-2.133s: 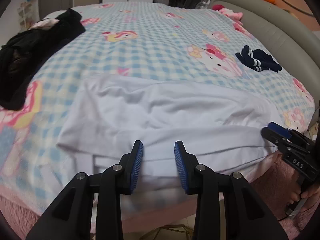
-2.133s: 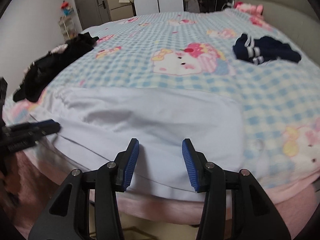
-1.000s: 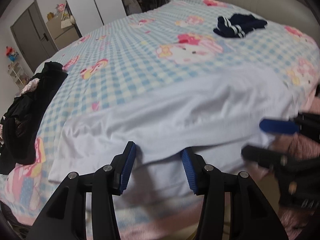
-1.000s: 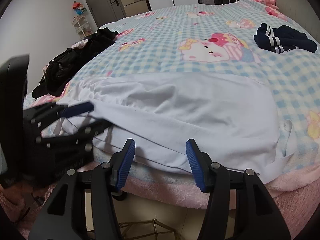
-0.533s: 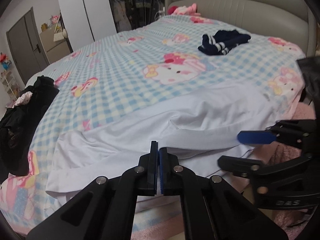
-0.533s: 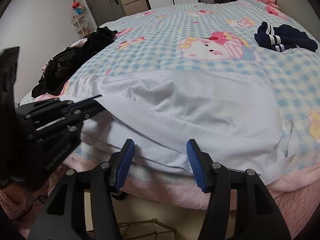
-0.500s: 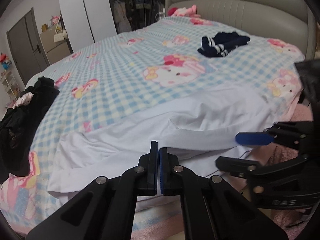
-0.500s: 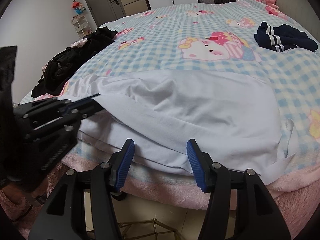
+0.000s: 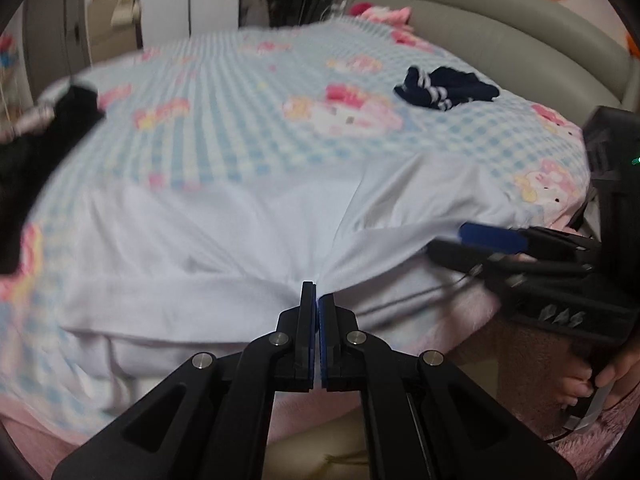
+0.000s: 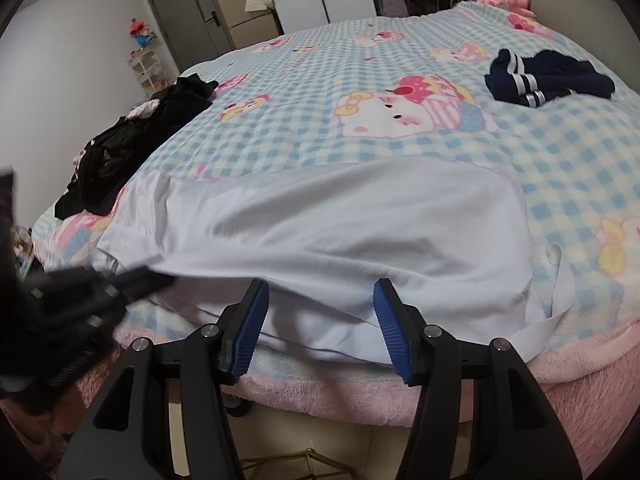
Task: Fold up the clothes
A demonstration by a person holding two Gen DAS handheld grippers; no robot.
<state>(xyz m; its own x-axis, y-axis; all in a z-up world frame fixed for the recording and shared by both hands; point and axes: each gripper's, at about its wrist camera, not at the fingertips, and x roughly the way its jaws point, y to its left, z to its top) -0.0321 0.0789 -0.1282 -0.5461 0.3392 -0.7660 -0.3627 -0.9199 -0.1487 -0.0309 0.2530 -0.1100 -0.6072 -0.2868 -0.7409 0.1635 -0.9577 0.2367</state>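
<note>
A white garment lies spread over the near edge of the bed. My left gripper is shut on a fold of its near hem, and the cloth draws into taut creases from the pinch. The same left gripper shows blurred at the left of the right wrist view. My right gripper stands open just at the garment's near edge, with cloth lying between and behind its fingers; in the left wrist view the right gripper is at the right, jaws apart, held by a hand.
The bed carries a blue checked cartoon blanket over a pink fleece edge. A navy striped garment lies at the far right, and a black clothes pile at the left. A grey headboard bounds the right side.
My left gripper went from open to shut on the garment's hem and has pulled it taut, moving in a blur. The right gripper stayed open near the same edge.
</note>
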